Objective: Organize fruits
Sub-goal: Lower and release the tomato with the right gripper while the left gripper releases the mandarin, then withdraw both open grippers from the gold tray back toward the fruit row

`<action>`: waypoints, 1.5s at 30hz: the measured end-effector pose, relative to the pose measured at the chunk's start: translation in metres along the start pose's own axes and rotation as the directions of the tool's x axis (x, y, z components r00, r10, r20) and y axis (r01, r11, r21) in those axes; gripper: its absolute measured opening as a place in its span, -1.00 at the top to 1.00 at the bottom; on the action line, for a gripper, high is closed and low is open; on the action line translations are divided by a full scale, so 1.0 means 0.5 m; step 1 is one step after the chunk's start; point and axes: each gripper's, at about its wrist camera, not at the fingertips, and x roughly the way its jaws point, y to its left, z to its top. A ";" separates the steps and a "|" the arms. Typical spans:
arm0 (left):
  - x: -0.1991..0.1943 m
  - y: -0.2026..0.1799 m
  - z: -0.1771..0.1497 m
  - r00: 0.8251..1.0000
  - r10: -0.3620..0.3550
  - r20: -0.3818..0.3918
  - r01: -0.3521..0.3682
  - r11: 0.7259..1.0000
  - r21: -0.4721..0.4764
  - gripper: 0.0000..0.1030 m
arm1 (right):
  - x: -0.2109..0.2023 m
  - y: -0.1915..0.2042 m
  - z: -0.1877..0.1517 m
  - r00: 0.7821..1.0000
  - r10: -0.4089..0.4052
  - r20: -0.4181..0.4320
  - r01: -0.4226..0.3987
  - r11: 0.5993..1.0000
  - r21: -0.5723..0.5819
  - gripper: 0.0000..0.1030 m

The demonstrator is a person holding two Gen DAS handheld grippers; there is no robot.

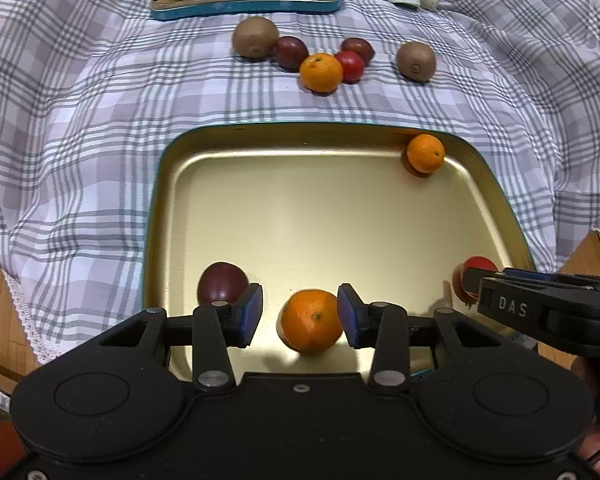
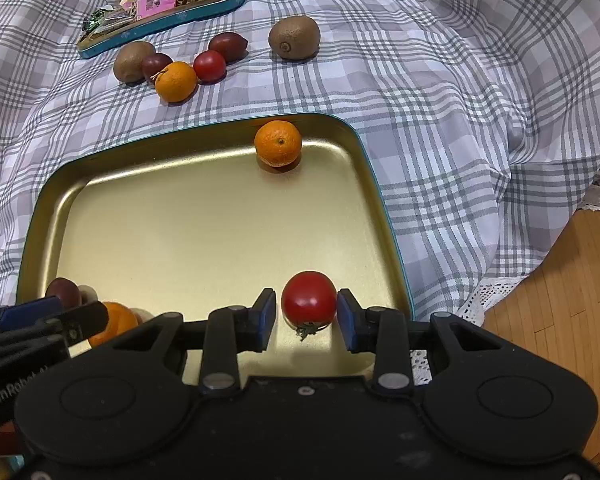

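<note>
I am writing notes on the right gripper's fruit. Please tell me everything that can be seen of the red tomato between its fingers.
The red tomato is small, round, smooth and glossy, with a highlight on its skin. Its green calyx points down toward the camera, so it lies tipped over. It sits between the blue pads of the right gripper, near the front right corner of the gold tray. The right pad looks to touch it; a narrow gap shows on the left.
</note>
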 end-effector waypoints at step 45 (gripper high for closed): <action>-0.033 0.052 0.025 0.975 0.169 0.144 -0.150 0.979 -0.136 0.03 | -0.054 0.030 0.023 0.984 0.040 0.171 -0.032 0.998 -0.049 0.03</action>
